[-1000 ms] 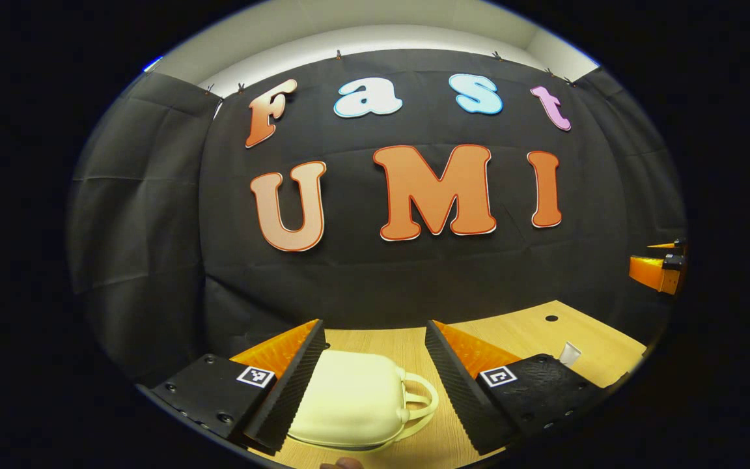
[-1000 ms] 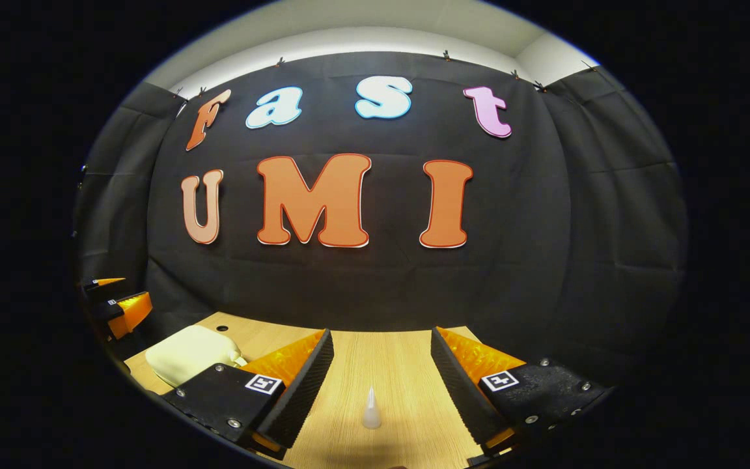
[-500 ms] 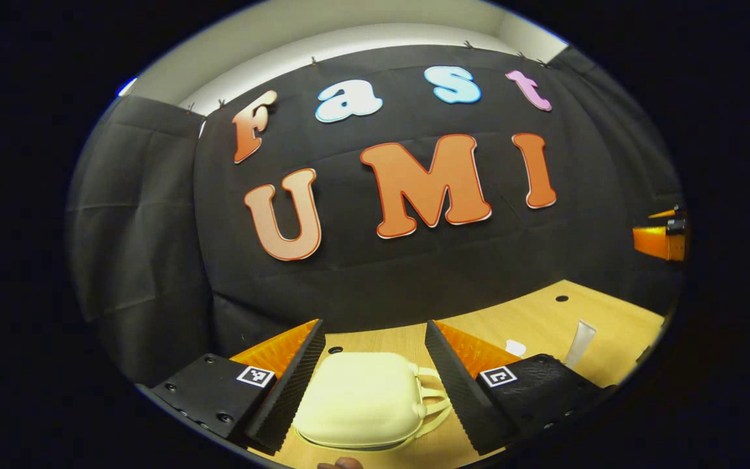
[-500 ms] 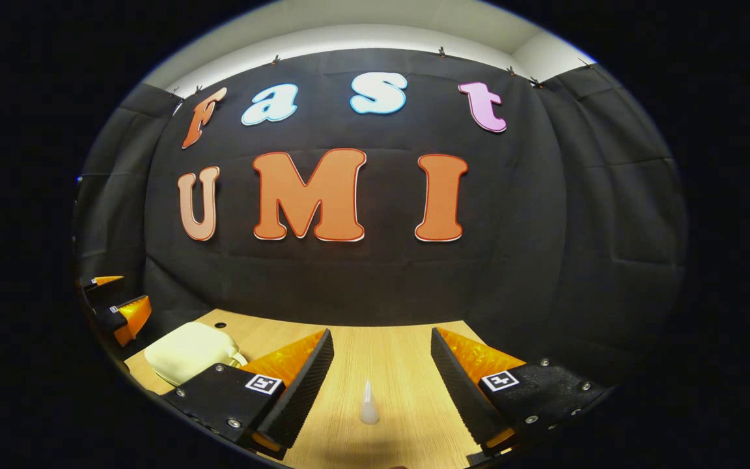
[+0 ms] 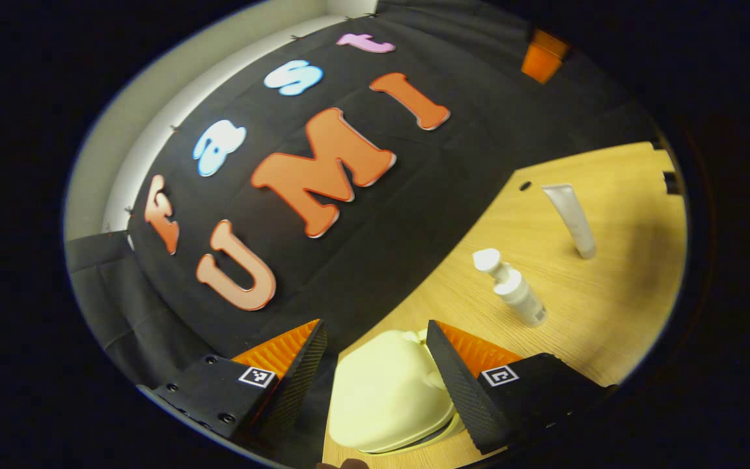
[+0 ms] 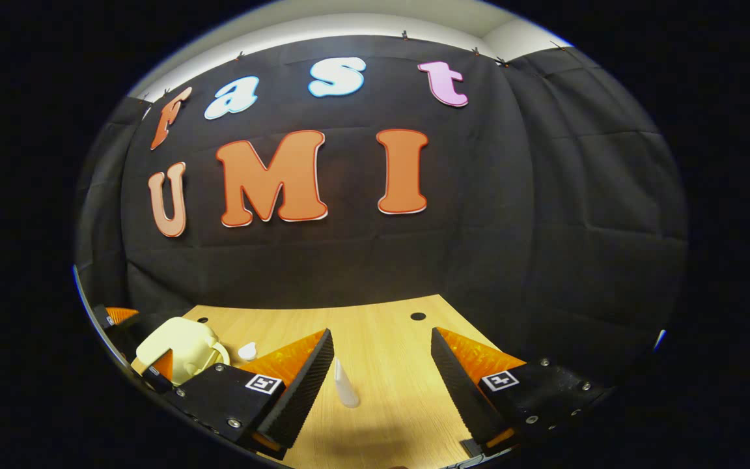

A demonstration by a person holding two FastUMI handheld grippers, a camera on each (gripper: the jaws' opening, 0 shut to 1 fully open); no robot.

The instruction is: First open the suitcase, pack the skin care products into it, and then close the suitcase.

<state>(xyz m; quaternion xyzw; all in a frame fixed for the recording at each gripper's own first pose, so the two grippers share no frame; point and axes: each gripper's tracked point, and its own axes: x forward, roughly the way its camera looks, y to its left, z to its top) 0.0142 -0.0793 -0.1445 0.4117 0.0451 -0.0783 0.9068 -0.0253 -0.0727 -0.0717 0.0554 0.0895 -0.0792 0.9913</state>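
The cream suitcase (image 5: 388, 397) lies closed on the wooden table (image 5: 609, 293), its handle toward the right finger. My left gripper (image 5: 374, 326) is open and rolled sideways, straddling the case; the right finger overlaps the case's edge and a gap remains at the left finger. A white pump bottle (image 5: 512, 286) and a white tube (image 5: 570, 218) stand farther off. In the right gripper view my right gripper (image 6: 381, 332) is open above the table, with the tube (image 6: 346, 387) standing close to its left finger. The suitcase (image 6: 176, 342) sits far left, the left gripper's fingers (image 6: 164, 365) around it.
The black cloth wall rises right behind the table's far edge (image 6: 323, 306). Small round holes (image 6: 418, 316) mark the tabletop near that edge. The pump bottle's cap (image 6: 247, 352) peeks out beside the suitcase. Bare wood lies between the right gripper's fingers.
My left gripper has rolled strongly to one side and closed in on the suitcase, bringing bottle and tube into its view. The right gripper shifted, so the tube now sits nearer its left finger.
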